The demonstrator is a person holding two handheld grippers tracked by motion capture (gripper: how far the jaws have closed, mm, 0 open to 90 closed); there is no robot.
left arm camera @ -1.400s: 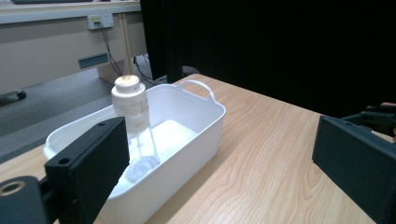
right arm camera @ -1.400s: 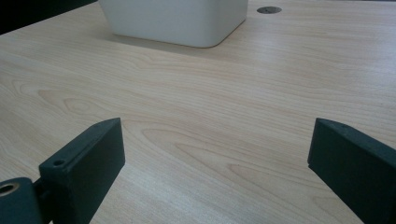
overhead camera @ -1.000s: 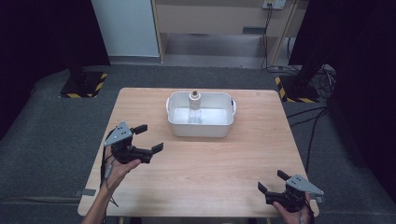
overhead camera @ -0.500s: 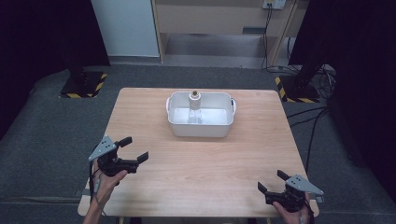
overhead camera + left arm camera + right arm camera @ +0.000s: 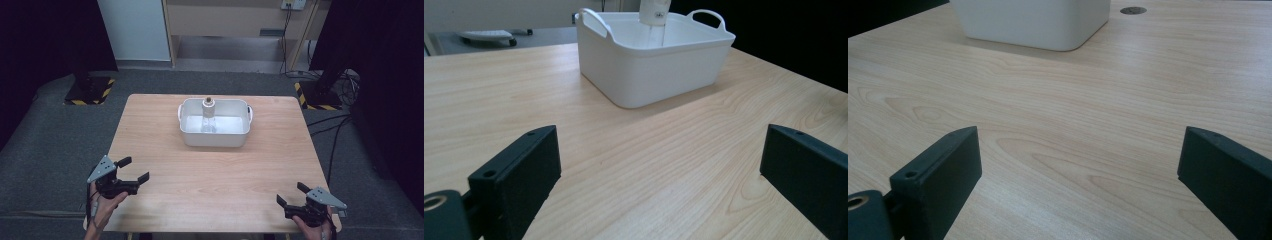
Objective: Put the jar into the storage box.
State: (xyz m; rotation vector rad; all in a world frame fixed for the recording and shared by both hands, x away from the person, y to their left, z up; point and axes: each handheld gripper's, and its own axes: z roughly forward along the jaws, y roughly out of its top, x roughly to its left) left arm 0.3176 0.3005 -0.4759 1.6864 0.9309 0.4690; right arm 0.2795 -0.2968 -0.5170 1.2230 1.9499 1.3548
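A white two-handled tub stands on the wooden table, toward its far middle. Inside it a clear bottle with a pale cap stands upright. My left gripper hovers open near the table's front left corner, held by a hand, with nothing between its jaws. At the front right corner my right gripper is open and empty too. The left gripper view looks across bare wood at the tub and the bottle, past that gripper. In the right gripper view, my right gripper faces the tub's base.
A small round hole is set in the tabletop beyond the tub's right end. Grey carpet surrounds the table. Black stands with yellow-striped bases sit at the far left and far right, and cables trail on the floor at the right.
My left gripper has drawn back from the table's left middle toward the front left corner, staying open. The right gripper has not moved.
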